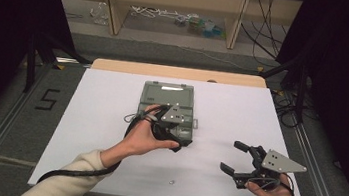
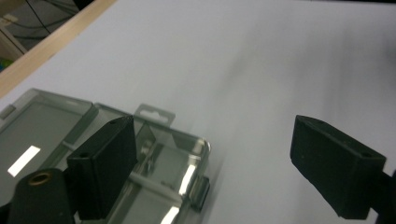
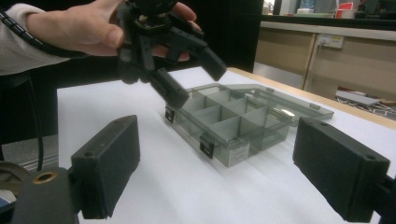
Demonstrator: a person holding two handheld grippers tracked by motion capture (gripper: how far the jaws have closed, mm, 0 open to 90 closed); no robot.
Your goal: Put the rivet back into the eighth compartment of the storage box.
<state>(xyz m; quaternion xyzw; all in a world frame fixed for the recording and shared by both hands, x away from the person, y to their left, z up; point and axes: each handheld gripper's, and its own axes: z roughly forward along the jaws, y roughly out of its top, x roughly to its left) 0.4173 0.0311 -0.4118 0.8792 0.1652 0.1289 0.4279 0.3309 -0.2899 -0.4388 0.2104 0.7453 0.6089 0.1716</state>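
organiser box (image 1: 167, 108): lid open, mid-counter toward the far edge
left gripper (image 1: 170, 134): fingers wide, empty, over box's near edge; could snag a wall, seemingly
right gripper (image 1: 236, 160): fingers wide, empty, near right edge

1 clear grey plastic compartment box (image 1: 168, 102) with its hinged lid open, on 1 white rectangular worktop (image 1: 99, 119). 2 black hand-held tongs: the left tongs (image 1: 177, 141) and the right tongs (image 1: 233, 158), each with 2 jaws. 2 hands. 1 small dark speck (image 1: 171, 182) on the worktop's near edge.
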